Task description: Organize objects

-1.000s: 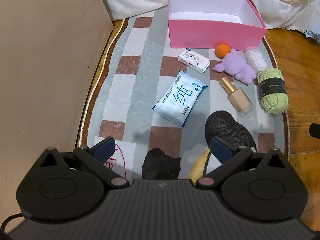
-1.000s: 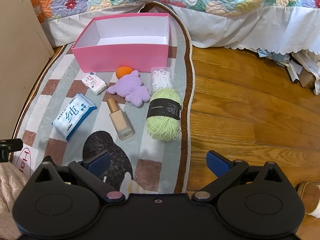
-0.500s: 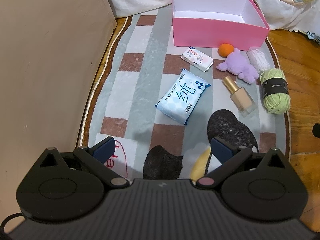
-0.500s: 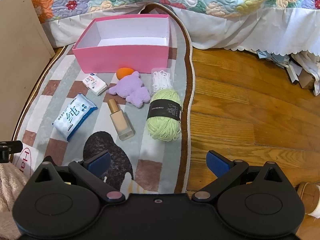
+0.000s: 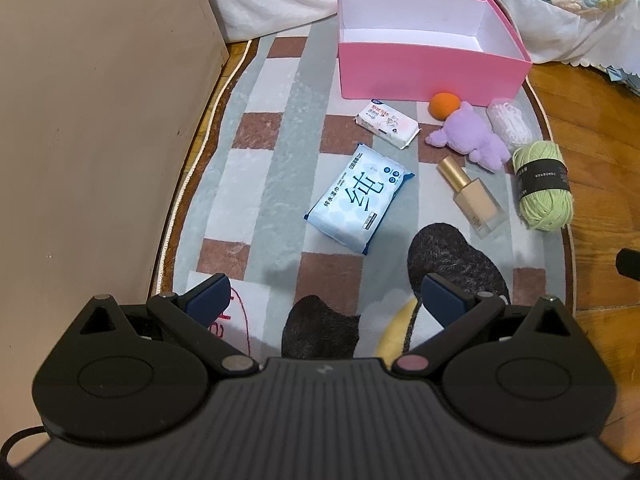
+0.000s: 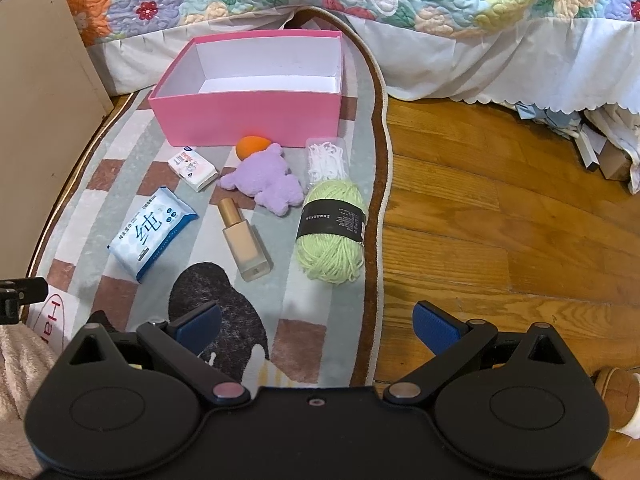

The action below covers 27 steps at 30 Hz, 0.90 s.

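Step judged: approach, nothing picked yet. Left gripper (image 5: 326, 298) and right gripper (image 6: 318, 322) held wide, empty. Box (image 6: 248, 118) empty; wipes (image 5: 360, 198) and yarn (image 6: 332, 232) laid on rug before it. Next: descent onto nearest item required.

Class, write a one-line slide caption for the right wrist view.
Open right gripper above a rug with yarn, a bottle and an empty pink box.

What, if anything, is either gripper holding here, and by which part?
Nothing is held. The left gripper and right gripper are both open and empty above the rug.
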Tool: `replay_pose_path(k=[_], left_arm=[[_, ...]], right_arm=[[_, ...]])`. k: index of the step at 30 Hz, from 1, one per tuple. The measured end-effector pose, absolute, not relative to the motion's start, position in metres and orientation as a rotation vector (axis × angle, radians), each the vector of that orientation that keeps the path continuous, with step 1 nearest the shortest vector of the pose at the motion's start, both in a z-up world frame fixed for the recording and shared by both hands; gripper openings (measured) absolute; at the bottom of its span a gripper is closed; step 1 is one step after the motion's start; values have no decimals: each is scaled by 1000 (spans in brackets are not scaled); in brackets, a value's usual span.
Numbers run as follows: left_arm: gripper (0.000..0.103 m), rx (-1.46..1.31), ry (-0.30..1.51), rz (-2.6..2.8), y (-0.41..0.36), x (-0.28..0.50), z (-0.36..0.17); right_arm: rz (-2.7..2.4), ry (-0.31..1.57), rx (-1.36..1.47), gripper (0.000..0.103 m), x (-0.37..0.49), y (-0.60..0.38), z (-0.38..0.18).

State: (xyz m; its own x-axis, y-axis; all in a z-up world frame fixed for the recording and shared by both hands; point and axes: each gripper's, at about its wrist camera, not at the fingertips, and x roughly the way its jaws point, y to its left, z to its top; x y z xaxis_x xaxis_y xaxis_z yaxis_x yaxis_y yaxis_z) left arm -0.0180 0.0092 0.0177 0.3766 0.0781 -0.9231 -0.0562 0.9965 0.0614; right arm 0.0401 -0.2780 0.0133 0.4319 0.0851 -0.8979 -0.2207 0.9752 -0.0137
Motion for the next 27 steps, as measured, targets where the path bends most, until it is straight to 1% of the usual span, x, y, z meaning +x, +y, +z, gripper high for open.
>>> replay_pose_path(k=[27], left_arm=[[103,-5,1194,111,22,-20,14]], right_arm=[[185,1107,-148,103,39,-278,11]])
